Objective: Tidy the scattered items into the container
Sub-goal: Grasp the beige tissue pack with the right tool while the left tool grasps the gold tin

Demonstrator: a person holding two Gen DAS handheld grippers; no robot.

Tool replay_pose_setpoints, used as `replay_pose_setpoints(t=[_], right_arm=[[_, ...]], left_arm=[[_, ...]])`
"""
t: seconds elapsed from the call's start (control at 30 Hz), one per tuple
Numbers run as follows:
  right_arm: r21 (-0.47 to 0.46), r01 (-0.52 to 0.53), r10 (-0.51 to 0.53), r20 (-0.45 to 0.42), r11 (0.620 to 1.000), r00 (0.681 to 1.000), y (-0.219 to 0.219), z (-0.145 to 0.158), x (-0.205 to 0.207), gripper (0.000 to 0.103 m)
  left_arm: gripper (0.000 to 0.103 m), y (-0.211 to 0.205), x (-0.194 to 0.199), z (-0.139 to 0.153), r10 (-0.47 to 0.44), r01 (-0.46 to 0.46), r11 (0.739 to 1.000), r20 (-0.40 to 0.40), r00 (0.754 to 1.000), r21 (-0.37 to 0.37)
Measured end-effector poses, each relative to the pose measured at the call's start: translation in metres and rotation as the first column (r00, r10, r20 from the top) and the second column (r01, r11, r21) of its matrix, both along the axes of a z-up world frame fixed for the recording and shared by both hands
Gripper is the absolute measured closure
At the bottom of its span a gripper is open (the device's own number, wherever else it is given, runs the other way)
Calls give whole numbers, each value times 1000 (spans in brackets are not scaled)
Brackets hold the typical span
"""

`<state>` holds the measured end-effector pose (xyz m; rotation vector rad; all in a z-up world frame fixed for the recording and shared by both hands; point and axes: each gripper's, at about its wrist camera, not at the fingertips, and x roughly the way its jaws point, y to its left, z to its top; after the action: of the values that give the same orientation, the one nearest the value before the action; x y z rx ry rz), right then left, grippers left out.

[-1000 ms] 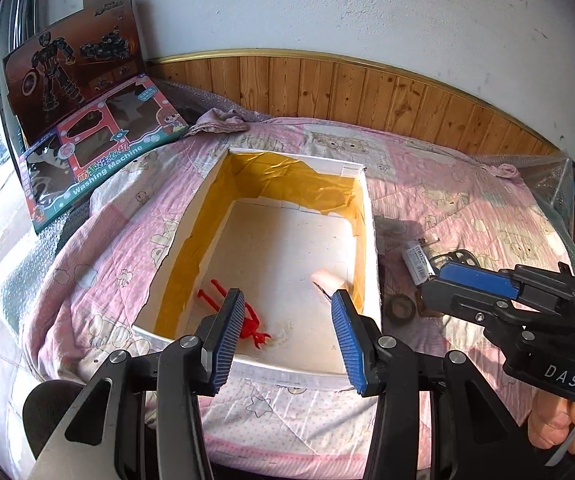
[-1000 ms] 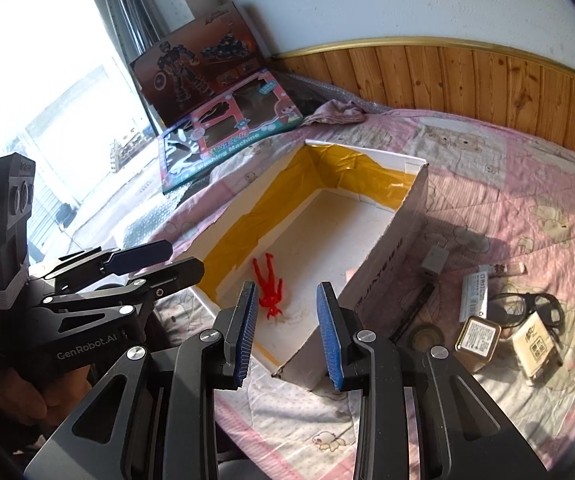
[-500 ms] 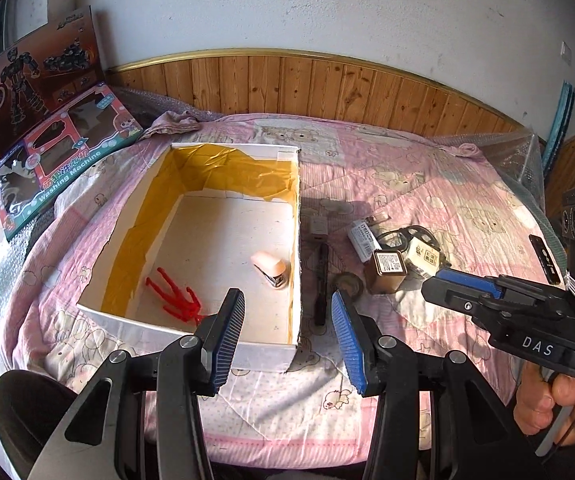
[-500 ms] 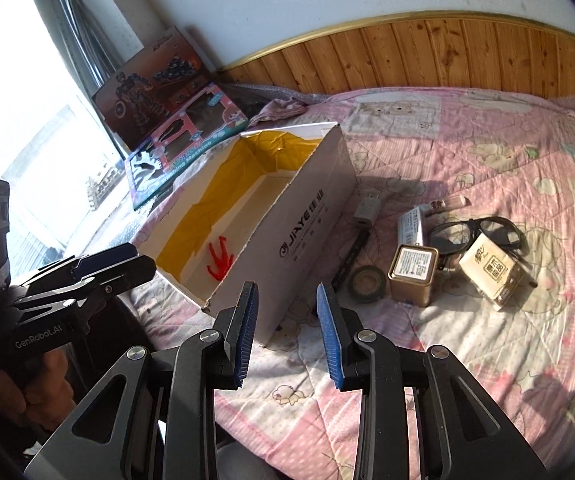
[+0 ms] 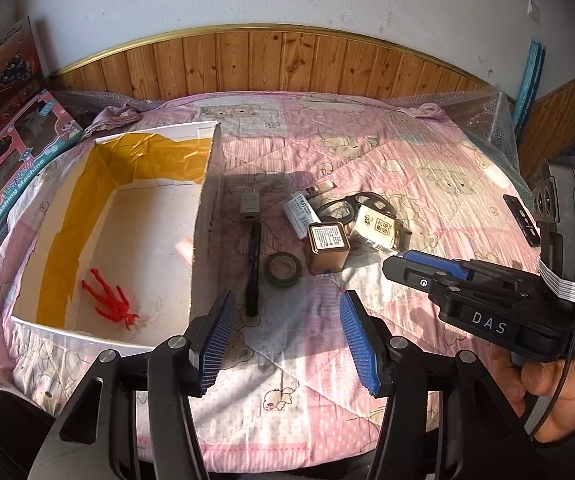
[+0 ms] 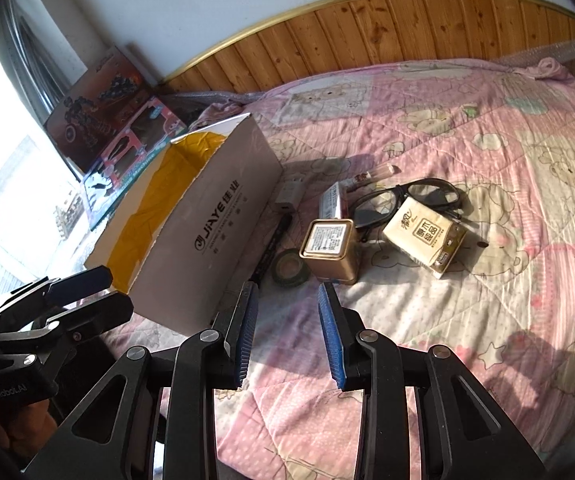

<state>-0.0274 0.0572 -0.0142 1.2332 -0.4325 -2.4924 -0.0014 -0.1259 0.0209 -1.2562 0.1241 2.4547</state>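
A white cardboard box (image 5: 203,216) (image 6: 207,236) with a yellow lining sits on the bed's left half; a red toy figure (image 5: 109,304) and a pale pink item (image 5: 185,250) lie inside. Right of it lie a gold tin (image 5: 327,246) (image 6: 329,248), a roll of dark tape (image 5: 282,269) (image 6: 289,268), a black pen (image 5: 252,268), a grey adapter (image 5: 248,204), a tissue pack (image 5: 379,228) (image 6: 425,236), black glasses (image 6: 411,196) and a small white box (image 5: 299,216). My left gripper (image 5: 285,336) and right gripper (image 6: 289,332) hang open and empty near the bed's front edge.
A pink quilt (image 5: 407,160) covers the bed, with a wooden headboard (image 5: 287,64) behind. Two toy boxes (image 5: 3,152) lean at the far left. A black remote (image 5: 523,220) lies near the right edge. A hand (image 5: 551,396) holds the right gripper.
Both grippers have swung right, from over the box toward the scattered items. The left gripper's fingers stand wider apart than half a second ago. Nothing was picked up.
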Motion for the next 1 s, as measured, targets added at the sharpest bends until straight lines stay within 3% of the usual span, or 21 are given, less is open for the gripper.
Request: replay_pose_setpoints(t=[0.23,0.37,0.57,0.7,0.87,1.0], right_arm=[[12,101,-101,65,995,993,41,-17,-20,66],[47,129,-133,85,990,987,57,-27,-34,59],[29,149,-151,195,988,969,82,-58,-67,52],[62,132,-143,234,989,962,88,-76,-89,51],[111,95,-117,209,989,971,87,-85,-107,49],[85,39,-57,224,996,973,80,-92,-116,47]], left_arm=[[42,36,-24,-22,-57,52,997,91,994,52],[37,54,-40,-36,-71,63,996,129,989,63],[36,77,-72,-68,-63,51,997,196,979,66],[36,86,-93,-88,-27,15,998,218,976,54],[36,90,-112,-108,-2,-8,999,231,973,41],[36,94,-124,-123,10,-18,999,244,970,32]])
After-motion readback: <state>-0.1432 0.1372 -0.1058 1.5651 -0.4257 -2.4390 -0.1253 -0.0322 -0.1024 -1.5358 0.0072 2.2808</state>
